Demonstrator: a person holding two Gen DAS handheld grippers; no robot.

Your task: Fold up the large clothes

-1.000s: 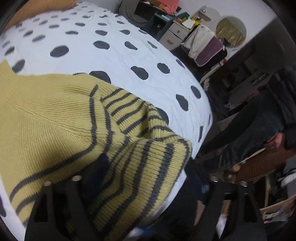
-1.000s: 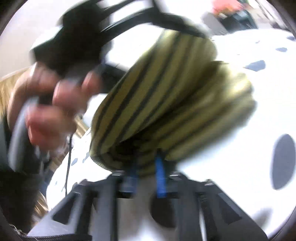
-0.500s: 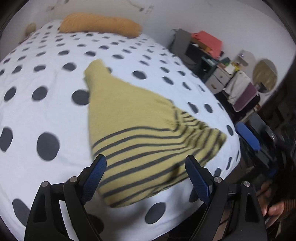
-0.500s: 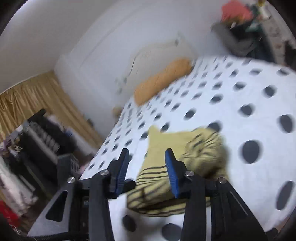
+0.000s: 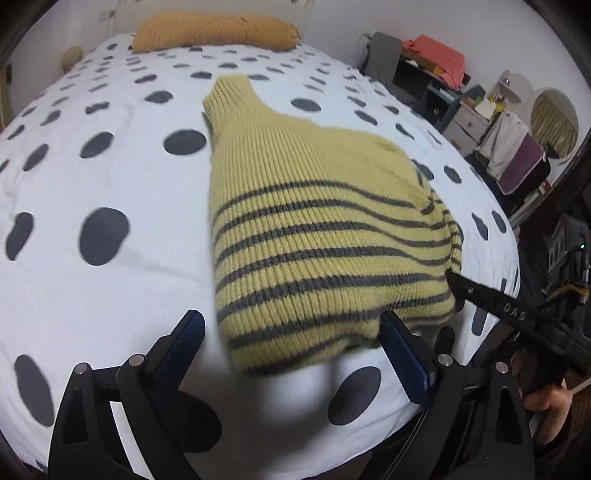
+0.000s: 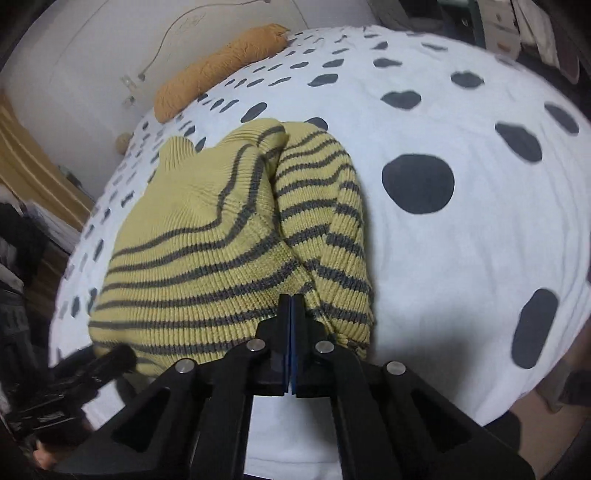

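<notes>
A yellow knit sweater (image 5: 317,229) with grey stripes lies folded on the polka-dot bed (image 5: 110,192), collar pointing to the far end. My left gripper (image 5: 291,350) is open, its fingers on either side of the sweater's near hem, holding nothing. In the right wrist view the sweater (image 6: 207,236) lies with a folded sleeve on its right side. My right gripper (image 6: 291,314) is shut on the sweater's near edge where the sleeve meets the body. It also shows in the left wrist view (image 5: 458,284) at the sweater's right corner.
An orange pillow (image 5: 214,31) lies at the head of the bed. Cluttered shelves, drawers and a mirror (image 5: 480,99) stand to the right of the bed. The bed's near edge (image 5: 295,454) is just below my grippers.
Both grippers let go of the sweater and pulled back half a second ago. Now both have moved in close again, and the right gripper has shut on the near edge.
</notes>
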